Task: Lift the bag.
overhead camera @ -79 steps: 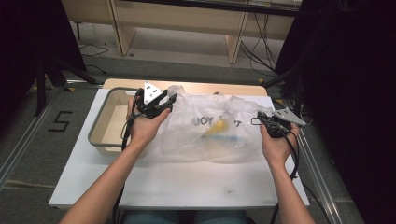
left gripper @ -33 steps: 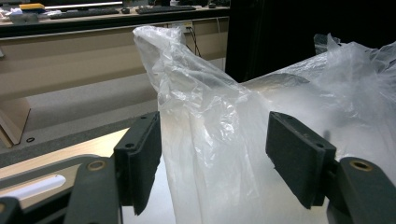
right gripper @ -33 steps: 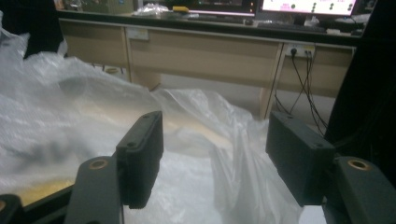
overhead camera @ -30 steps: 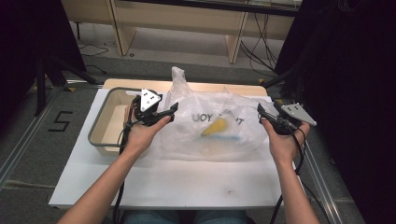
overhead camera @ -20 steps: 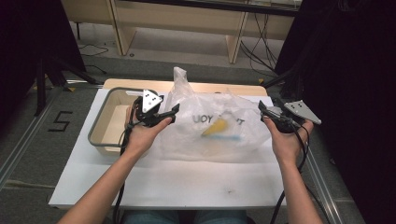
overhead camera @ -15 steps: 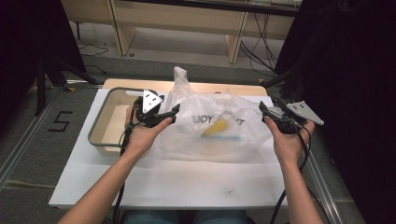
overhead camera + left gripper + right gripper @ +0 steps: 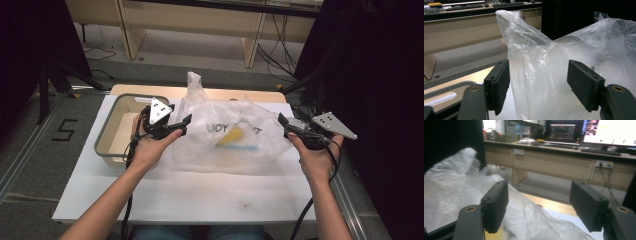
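On the white table (image 7: 200, 195), both tools, left tool (image 7: 181, 127) and right tool (image 7: 286, 126), stood open beside the clear plastic bag (image 7: 230, 135); each should pinch an edge squarely.

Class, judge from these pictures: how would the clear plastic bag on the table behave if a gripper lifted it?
The plastic bag is thin and crumpled, so it would probably flop and sag. It looks light, likely drifting easily. Its glossy film may slip between pads.

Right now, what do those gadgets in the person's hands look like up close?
Each hand holds a black two-jaw gripper. The left gripper and the right gripper each carry a grey three-cornered plate dotted with small holes on top, and a black cable trails back from each along the forearm. The jaws end in flat, rectangular black pads fixed with brass-coloured rivets. No sleeves show on the forearms.
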A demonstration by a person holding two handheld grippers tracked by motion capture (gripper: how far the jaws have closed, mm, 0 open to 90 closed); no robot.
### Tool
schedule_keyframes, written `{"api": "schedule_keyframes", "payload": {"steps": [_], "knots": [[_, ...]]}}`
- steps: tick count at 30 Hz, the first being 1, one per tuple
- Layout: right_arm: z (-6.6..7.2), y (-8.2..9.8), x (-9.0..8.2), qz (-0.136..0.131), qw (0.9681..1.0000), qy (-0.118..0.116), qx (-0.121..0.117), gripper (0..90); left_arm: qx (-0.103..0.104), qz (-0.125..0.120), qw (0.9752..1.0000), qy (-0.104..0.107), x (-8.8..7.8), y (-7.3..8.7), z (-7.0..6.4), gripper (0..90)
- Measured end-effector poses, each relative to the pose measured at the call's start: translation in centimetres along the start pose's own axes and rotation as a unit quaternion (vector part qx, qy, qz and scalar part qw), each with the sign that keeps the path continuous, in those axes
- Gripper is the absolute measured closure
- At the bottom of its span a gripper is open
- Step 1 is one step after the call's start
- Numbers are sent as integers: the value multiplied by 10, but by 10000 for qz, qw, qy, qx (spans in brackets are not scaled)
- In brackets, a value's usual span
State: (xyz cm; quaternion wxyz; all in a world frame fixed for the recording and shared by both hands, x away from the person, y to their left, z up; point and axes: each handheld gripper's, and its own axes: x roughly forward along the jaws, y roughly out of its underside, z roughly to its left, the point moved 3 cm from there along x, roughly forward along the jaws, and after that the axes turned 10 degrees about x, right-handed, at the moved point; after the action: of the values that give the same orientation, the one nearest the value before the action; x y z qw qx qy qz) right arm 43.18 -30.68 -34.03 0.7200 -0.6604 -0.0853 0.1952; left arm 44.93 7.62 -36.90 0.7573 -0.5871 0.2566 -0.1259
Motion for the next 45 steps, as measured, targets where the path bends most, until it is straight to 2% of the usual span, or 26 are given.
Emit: {"api": "schedule_keyframes", "payload": {"steps": [8, 13, 20, 29, 36, 45], "knots": [[22, 8, -5, 241, 9978, -603, -123, 335, 40, 5, 10000, 91, -5, 2, -4, 348], [36, 18, -8, 474, 9939, -972, -204, 340, 75, 3, 9999, 154, -10, 3, -7, 348], [43, 41, -11, 839, 9885, -1245, -167, 342, 156, 90, 9993, 326, -19, 11, -14, 346], [43, 70, -19, 1199, 9831, -1379, -89, 346, 383, 198, 9974, 582, -38, 29, -29, 340], [42, 73, -23, 1167, 9834, -1384, -74, 349, 471, 220, 9967, 627, -53, 40, -31, 336], [41, 78, -24, 1199, 9823, -1438, -15, 351, 499, 323, 9961, 658, -60, 55, -27, 328]]}}
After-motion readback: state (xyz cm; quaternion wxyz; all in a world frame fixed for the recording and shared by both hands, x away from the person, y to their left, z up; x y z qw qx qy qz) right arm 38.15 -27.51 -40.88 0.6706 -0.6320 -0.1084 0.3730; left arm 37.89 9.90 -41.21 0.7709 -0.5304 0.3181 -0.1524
